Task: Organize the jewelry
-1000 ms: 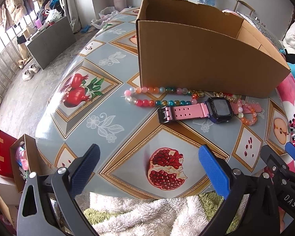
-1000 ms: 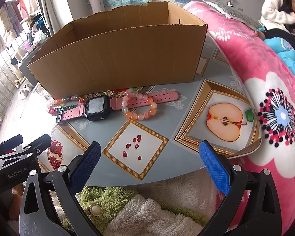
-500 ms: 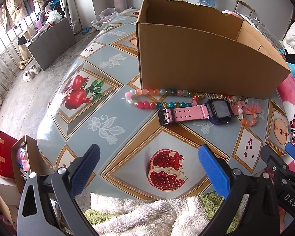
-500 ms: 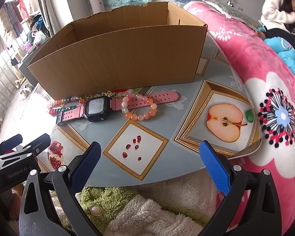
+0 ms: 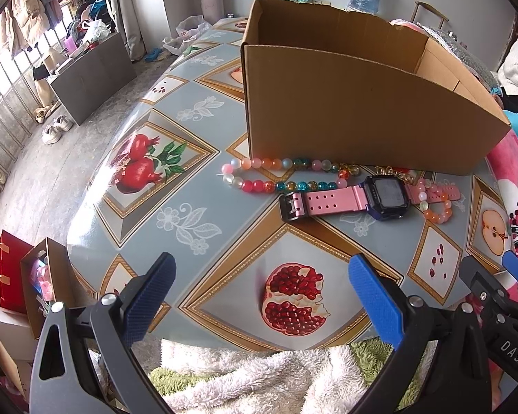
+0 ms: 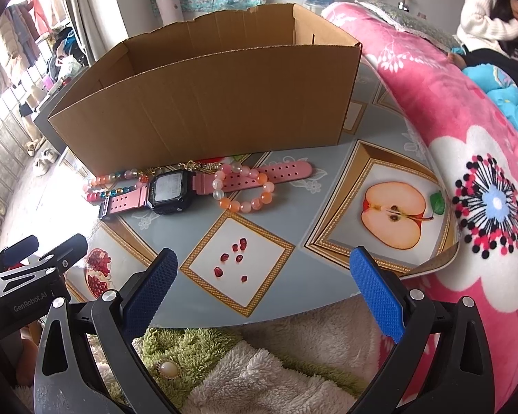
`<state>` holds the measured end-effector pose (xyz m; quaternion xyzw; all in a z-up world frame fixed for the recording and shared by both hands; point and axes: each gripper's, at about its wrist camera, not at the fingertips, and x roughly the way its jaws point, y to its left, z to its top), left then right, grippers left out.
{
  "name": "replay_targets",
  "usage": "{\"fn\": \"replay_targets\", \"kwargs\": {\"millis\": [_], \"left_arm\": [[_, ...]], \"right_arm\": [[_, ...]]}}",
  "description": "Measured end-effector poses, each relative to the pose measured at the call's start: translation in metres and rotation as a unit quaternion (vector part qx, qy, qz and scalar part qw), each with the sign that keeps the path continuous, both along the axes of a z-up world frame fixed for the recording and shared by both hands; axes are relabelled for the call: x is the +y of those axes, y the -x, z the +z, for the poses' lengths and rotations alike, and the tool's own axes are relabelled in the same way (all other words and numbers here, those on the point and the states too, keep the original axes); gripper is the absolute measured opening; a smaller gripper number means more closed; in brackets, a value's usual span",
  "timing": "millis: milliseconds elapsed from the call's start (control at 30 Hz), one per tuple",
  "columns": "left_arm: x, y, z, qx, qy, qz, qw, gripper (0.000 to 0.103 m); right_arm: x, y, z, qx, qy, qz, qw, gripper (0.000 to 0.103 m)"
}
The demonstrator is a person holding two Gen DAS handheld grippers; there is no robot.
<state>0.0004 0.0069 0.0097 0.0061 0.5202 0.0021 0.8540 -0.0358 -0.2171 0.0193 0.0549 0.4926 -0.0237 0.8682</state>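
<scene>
A pink-strapped digital watch lies flat on the table in front of an open cardboard box. A long string of multicoloured beads lies to its left against the box. A small pink and orange bead bracelet rests over the watch's right strap. A thin gold chain peeks out behind the watch. My left gripper and right gripper both hang open at the table's near edge, holding nothing.
The table has a fruit-print cover. A pink flowered blanket lies along its right side, where a person sits at the far right. Fluffy white and green fabric lies below both grippers. Bags stand on the floor at left.
The left wrist view has shifted slightly, so the box and jewelry sit a little lower in it. Nothing on the table has moved, and both grippers stay open.
</scene>
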Motion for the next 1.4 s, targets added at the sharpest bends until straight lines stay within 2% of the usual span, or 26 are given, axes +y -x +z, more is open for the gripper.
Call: {"fn": "replay_targets", "kwargs": {"millis": [933, 1267, 1400], "left_arm": [[0.000, 0.003, -0.002, 0.001, 0.001, 0.000, 1.0000, 0.099], [0.002, -0.006, -0.014, 0.011, 0.002, -0.001, 0.9999, 0.099], [0.003, -0.013, -0.023, 0.024, 0.004, -0.010, 0.9997, 0.099]], "right_arm": [[-0.006, 0.000, -0.005, 0.000, -0.002, -0.006, 1.000, 0.096], [-0.009, -0.004, -0.008, 0.000, 0.001, -0.010, 1.000, 0.096], [-0.014, -0.008, -0.008, -0.015, -0.001, -0.010, 1.000, 0.096]]}}
